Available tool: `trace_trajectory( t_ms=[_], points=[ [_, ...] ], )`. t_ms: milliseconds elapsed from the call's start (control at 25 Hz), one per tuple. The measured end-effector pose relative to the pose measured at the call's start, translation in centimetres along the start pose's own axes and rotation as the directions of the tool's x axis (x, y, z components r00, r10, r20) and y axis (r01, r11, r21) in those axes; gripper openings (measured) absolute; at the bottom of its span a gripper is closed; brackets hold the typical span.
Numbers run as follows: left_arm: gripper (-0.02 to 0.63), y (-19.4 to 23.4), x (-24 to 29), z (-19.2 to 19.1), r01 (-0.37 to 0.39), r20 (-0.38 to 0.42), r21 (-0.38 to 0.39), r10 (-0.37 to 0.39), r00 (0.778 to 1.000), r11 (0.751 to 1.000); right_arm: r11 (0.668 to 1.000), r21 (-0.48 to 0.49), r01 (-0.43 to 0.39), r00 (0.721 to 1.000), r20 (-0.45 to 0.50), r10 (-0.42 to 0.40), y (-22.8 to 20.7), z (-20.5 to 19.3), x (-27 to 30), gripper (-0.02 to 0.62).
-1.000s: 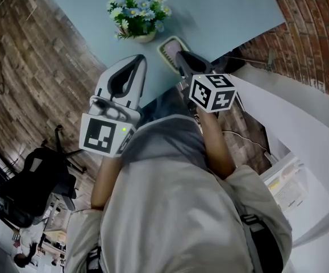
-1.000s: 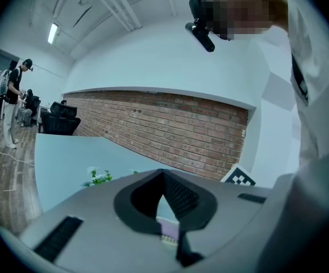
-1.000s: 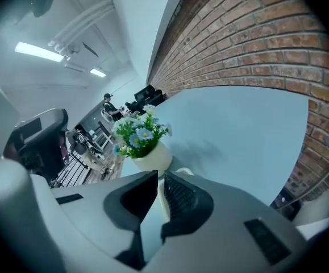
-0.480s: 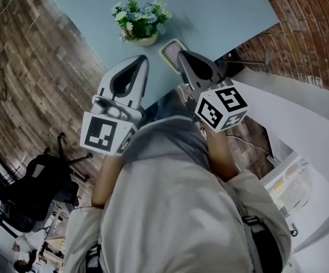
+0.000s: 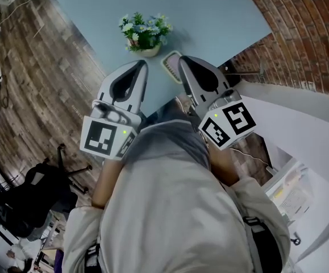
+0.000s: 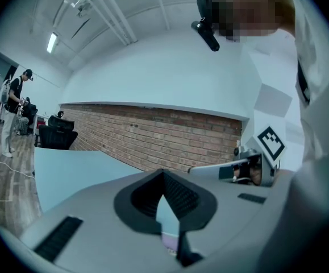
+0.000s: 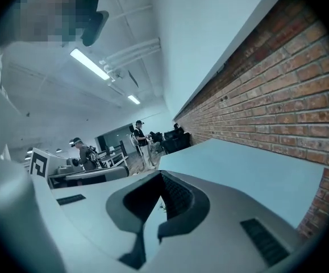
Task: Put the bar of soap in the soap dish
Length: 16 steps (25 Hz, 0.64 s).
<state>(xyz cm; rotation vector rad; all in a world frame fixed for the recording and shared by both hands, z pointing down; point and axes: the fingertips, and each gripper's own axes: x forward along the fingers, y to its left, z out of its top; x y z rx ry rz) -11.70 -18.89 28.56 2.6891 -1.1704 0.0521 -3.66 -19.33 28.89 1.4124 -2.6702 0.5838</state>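
- Bar of soap: no separate bar shows in any view, and neither gripper carries it. Whether it already lies in the dish cannot be told.
- Soap dish [image 5: 170, 66]: pale and ridged, on the table [image 5: 215, 16] close to its near edge, just beside the flower pot [image 5: 146, 33]. Its right part is hidden behind the right gripper [image 5: 186, 61].
- Risk 1: the dish sits near the table edge, under the right gripper's tip. A careless drop or sideways sweep of that gripper would likely push it off.
- Risk 2: the flower pot stands so close that a nudge to the dish, or a wide swing of either gripper, could tip it.
- Risk 3: if the soap is not yet seated, both grippers would need to spread their jaws before any pick. Going down as they are would only shove things.
- Right gripper: jaws closed tip to tip with nothing between them. It points nearly level, away from the person, above the dish, with its marker cube [image 5: 228, 124] rolled askew.
- Left gripper [image 5: 141, 65]: jaws likewise closed and empty. It is held beside the right one, tips near but apart, also nearly level.
- Forearms [image 5: 104, 181]: 2, bent up against the chest, holding both grippers above the table.
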Motion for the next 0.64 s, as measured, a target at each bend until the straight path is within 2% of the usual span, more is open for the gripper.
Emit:
trace_trajectory(
  t_ms=[280, 640],
  points=[
    [0.002, 0.1, -1.0, 1.6, -0.002, 0.027, 0.022, 0.002, 1.0, 1.0, 0.998, -0.052, -0.019, 0.999, 0.044, 0.021, 2.2, 2.3, -0.8, 0.012],
    [0.002, 0.1, -2.1, 2.7, 0.004, 0.042, 0.027, -0.005, 0.999, 1.0, 0.996, -0.084, -0.005, 0.998, 0.067, 0.011, 3.7, 3.5, -1.3, 0.012]
  ],
)
